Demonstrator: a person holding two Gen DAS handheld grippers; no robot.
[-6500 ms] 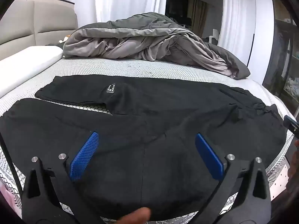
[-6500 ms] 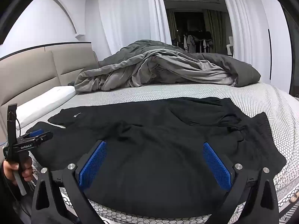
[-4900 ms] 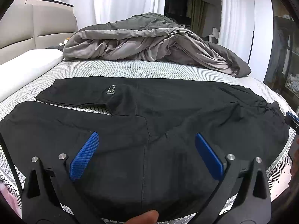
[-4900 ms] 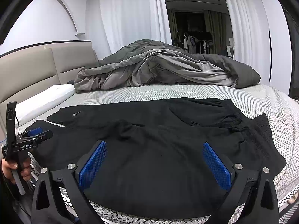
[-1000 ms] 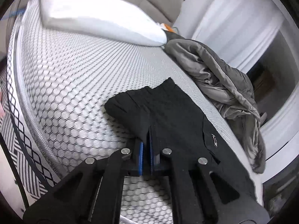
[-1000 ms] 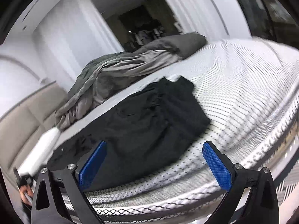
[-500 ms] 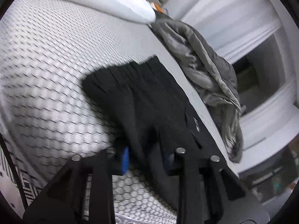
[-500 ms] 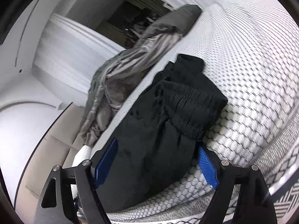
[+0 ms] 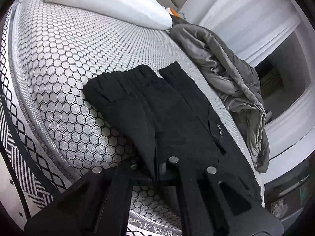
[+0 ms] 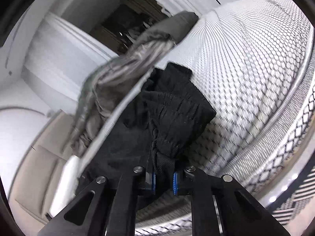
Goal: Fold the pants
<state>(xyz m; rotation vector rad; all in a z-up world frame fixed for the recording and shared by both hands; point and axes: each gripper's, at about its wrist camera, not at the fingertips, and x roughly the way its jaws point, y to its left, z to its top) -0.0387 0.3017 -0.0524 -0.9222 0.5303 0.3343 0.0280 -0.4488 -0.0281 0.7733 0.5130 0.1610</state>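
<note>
1. Your left gripper [image 9: 157, 170] has its fingers pinched nearly all the way together on the near edge of the black pants [image 9: 169, 114] — a fold of fabric sits right between them, down by the leg cuffs.
2. Your right gripper [image 10: 163, 180] is clamped too, fingers [image 10: 153, 180] only a narrow gap apart, with the bunched elastic waistband [image 10: 177, 122] squeezed between the blue pads.
3. The pants lie on the bed [image 9: 65, 55], stretched along its near edge on the honeycomb-pattern mattress cover. From the left wrist view you can see both leg ends side by side, with a small white logo [image 9: 219, 129] on the far leg.
4. Behind the pants there's a rumpled grey duvet [image 9: 226, 74], not touching them — a strip of mattress shows between.
5. A white pillow [image 9: 110, 2] sits at the head of the bed, well apart from the pants.
</note>
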